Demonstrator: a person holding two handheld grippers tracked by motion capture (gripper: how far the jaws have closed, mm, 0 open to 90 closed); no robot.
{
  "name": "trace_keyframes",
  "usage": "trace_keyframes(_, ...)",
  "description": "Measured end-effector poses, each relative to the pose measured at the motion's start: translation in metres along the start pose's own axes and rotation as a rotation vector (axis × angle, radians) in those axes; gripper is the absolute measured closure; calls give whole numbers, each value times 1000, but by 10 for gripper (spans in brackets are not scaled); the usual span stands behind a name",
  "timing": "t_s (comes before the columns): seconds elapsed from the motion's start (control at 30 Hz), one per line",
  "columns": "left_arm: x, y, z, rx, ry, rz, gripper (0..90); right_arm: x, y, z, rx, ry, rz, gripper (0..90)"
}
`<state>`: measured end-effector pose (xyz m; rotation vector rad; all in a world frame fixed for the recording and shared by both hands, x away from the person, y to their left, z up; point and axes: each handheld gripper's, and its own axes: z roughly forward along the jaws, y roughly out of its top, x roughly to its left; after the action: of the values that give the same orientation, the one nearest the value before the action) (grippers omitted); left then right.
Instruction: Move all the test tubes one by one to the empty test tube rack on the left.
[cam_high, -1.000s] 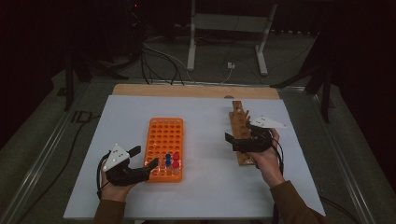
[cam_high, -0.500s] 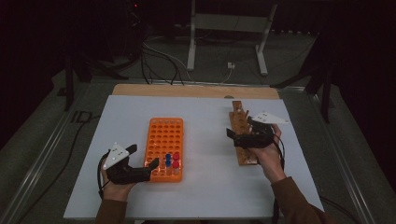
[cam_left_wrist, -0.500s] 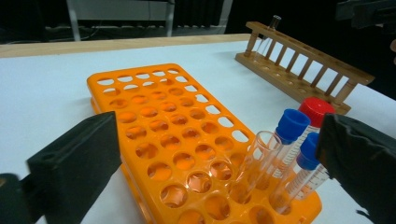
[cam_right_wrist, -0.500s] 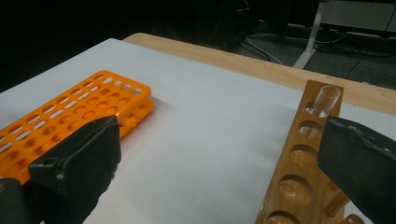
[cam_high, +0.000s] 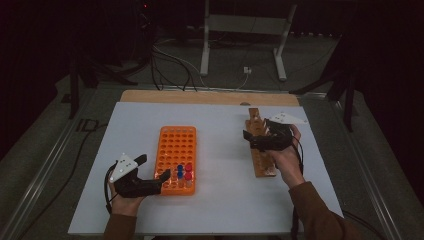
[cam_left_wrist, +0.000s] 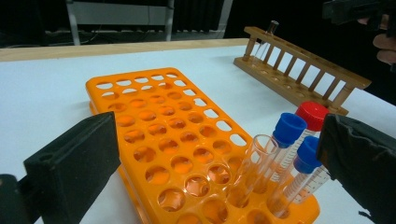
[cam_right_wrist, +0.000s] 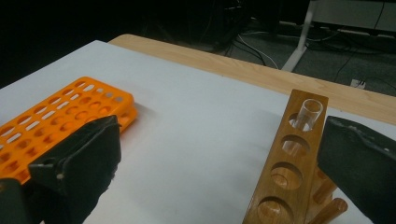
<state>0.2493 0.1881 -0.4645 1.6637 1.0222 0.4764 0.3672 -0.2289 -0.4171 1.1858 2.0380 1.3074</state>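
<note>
Left gripper (cam_high: 152, 169) jaws have just spread beside the rack's (cam_high: 176, 137) tubes; right gripper (cam_high: 252, 139), jaws spread, now nears the fragile, slippery glass tube (cam_right_wrist: 306, 117): pinch its rim gently.

High view looks forward and down over the white worktop (cam_high: 220, 200); both gripper views sit low and close; all share the orange plastic tube rack (cam_high: 176, 150).

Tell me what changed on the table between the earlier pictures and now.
The left gripper has just opened its jaws wide at the near end of the orange rack; the capped tubes and a clear tube stand in the rack between them, untouched. The right gripper shifted slightly along the wooden rack. Both racks and the glass tube in the wooden rack kept their places.
</note>
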Motion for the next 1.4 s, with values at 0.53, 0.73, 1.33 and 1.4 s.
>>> trace_keyframes(0.53, 1, -2, 1, -9, -18, -16, 7, -19, 16, 12, -26, 7, 78, 0)
trace_keyframes(0.73, 1, -3, 1, -15, -29, -26, 7, -29, 20, 16, -23, 2, 98, 0)
trace_keyframes(1.33, 3, -4, 2, -17, -37, -49, 8, -46, 25, 37, 16, -53, 98, 74)
trace_keyframes(1.4, 3, -4, 1, -18, -39, -52, 8, -49, 24, 41, 23, -59, 98, 103)
